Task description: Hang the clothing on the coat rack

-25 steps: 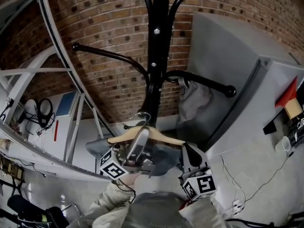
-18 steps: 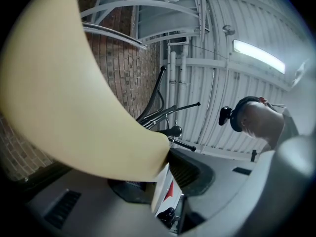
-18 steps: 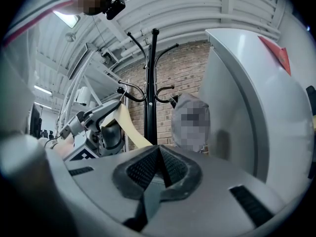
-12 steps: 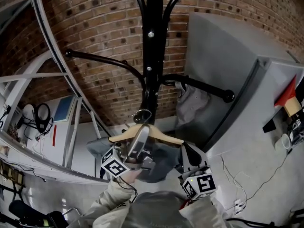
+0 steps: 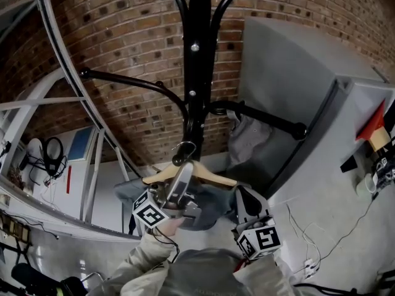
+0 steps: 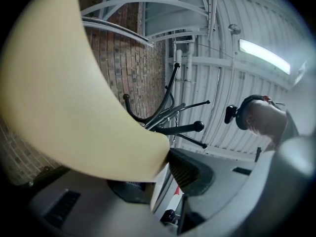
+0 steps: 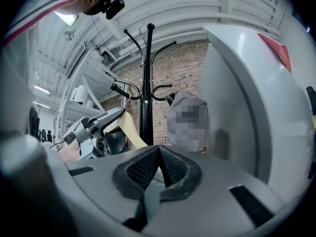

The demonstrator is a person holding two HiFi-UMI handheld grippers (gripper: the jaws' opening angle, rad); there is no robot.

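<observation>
Wooden hanger (image 5: 217, 179), left gripper (image 5: 183, 179) jaws clamping it

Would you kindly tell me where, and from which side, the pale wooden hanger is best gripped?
Grip the pale wooden hanger at its thick middle, just under the metal hook, from below, as the left claw does: it should balance there, and the hook is free for the black metal coat rack.
</observation>
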